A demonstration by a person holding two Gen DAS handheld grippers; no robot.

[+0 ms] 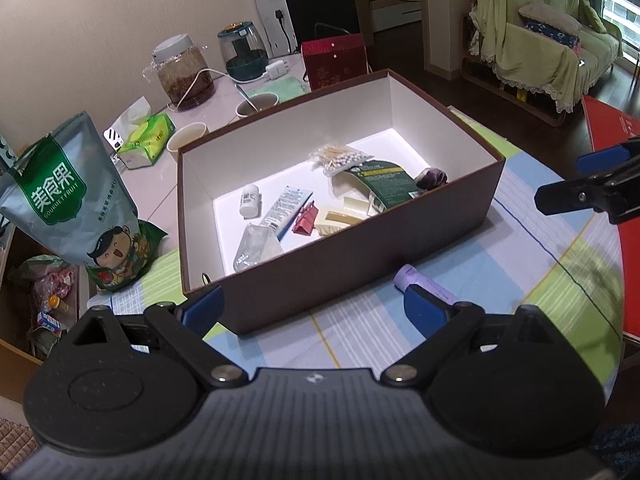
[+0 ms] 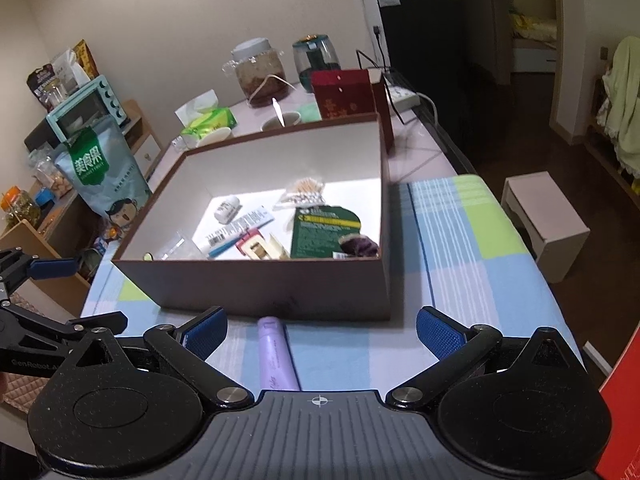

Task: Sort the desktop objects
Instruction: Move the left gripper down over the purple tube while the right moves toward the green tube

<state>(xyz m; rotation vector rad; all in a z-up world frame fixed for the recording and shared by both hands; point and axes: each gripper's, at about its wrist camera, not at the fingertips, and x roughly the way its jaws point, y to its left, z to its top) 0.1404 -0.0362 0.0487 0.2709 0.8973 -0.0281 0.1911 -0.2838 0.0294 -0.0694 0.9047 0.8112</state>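
A room with pale walls and dark flooring is surrounding the surface (image 2: 460,240), which is wearing a checked blue, green and white cloth. A brown box (image 2: 280,284) is sitting on it, holding a white bottle (image 1: 251,201), a tube and small packets. A lilac tube (image 2: 276,354) is lying just outside the box's near wall. The left gripper (image 1: 314,306) and right gripper (image 2: 320,330) are both hovering spread wide, gripping nothing.

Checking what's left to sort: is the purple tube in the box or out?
Out. The purple tube lies flat on the checked cloth, just outside the brown box.
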